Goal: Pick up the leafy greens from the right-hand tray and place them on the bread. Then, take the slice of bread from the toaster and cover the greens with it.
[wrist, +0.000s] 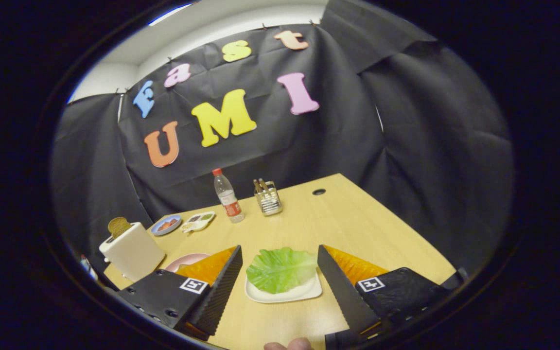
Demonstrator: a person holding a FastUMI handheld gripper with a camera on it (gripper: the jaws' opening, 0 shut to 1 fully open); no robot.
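A green lettuce leaf (280,268) lies on a small white square tray (304,293) on the wooden table. My gripper (280,257) is open, its two fingers standing either side of the leaf and tray, above them and touching neither. To the left a white toaster (132,251) stands with a brown slice of bread (119,226) sticking out of its top. A pink plate (185,260) lies between the toaster and the left finger, mostly hidden by that finger; whatever lies on it is hidden.
Farther back on the table stand a clear water bottle (227,197) and a wire holder (267,197) with utensils. A blue dish (166,225) and a white dish (198,221) with food sit behind the toaster. The table's right edge runs close to the booth wall.
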